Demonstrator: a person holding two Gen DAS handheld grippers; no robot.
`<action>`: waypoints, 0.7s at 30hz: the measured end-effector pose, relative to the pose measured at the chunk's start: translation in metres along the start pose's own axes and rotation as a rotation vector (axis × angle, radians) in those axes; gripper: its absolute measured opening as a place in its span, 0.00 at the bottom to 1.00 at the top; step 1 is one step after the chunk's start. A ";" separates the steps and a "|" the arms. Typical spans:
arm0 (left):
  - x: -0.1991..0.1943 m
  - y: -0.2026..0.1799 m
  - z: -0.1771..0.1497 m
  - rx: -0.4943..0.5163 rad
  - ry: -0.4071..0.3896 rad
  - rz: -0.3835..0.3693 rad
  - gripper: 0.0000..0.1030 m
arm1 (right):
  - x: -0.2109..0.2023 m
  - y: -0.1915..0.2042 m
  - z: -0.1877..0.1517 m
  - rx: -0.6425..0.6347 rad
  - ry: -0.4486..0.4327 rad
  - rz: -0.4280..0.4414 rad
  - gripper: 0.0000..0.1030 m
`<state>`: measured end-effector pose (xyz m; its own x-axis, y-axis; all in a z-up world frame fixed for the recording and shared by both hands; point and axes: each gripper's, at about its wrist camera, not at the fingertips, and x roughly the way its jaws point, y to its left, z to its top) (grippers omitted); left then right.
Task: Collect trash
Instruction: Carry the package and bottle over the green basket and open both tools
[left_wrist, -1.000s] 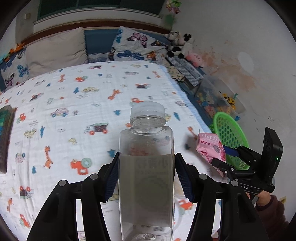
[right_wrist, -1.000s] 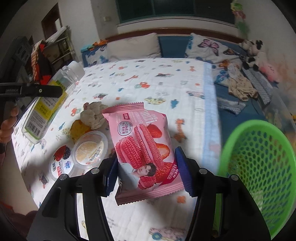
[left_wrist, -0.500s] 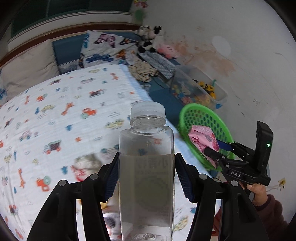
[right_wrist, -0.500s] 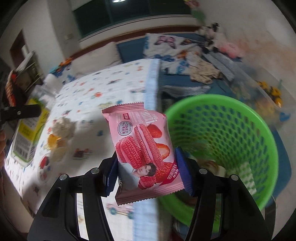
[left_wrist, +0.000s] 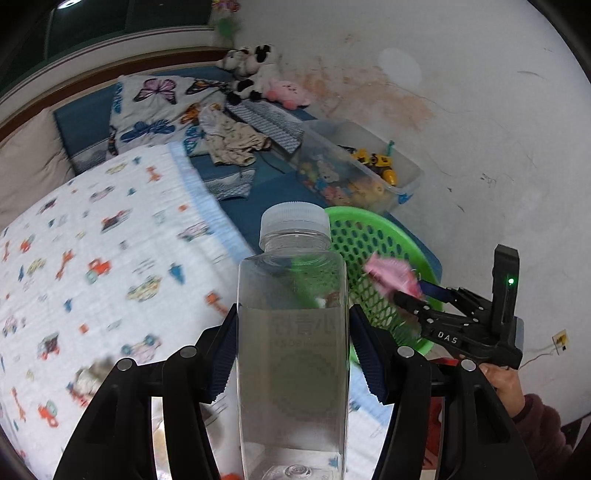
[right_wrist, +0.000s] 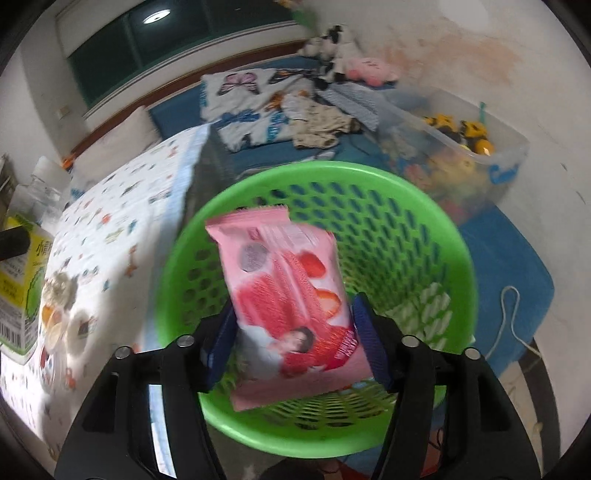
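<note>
- The step in hand is the drop-off: the right gripper (right_wrist: 293, 345) holds the pink snack wrapper (right_wrist: 288, 306) directly over the mouth of the green basket (right_wrist: 424, 206), which stands on the floor beside the bed (left_wrist: 92, 258).
- In the right wrist view the wrapper sits tilted and blurred between the blue pads (right_wrist: 365, 339), and they look a little apart from its edges. It seems the grip is loosening, but the pictures do not show surely if the wrapper is clamped or already slipping, so this cannot be told.
- The left gripper (left_wrist: 293, 354) is closed on the clear plastic bottle (left_wrist: 293, 350), upright with its cap on. It hangs over the bed edge, with the basket just behind it and to the right.
- The next move probably asks the right jaws to open fully so the wrapper falls inside the rim, then to pull away so the bottle can come over the basket.
- More trash waits on the bed: small cups (right_wrist: 79, 326) and a crumpled tissue (right_wrist: 59, 288).
</note>
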<state>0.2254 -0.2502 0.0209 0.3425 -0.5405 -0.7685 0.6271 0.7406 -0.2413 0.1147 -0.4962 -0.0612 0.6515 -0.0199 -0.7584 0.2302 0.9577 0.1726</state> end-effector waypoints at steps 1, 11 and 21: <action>0.002 -0.003 0.002 0.004 0.000 -0.002 0.55 | -0.001 -0.004 0.000 0.010 -0.002 -0.002 0.68; 0.042 -0.044 0.026 0.055 0.015 -0.050 0.55 | -0.016 -0.026 -0.005 0.054 -0.029 -0.021 0.71; 0.090 -0.078 0.040 0.090 0.069 -0.073 0.55 | -0.036 -0.035 -0.014 0.059 -0.062 -0.026 0.77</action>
<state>0.2353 -0.3731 -0.0059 0.2466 -0.5610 -0.7902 0.7103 0.6594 -0.2464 0.0728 -0.5249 -0.0491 0.6879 -0.0639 -0.7230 0.2884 0.9382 0.1914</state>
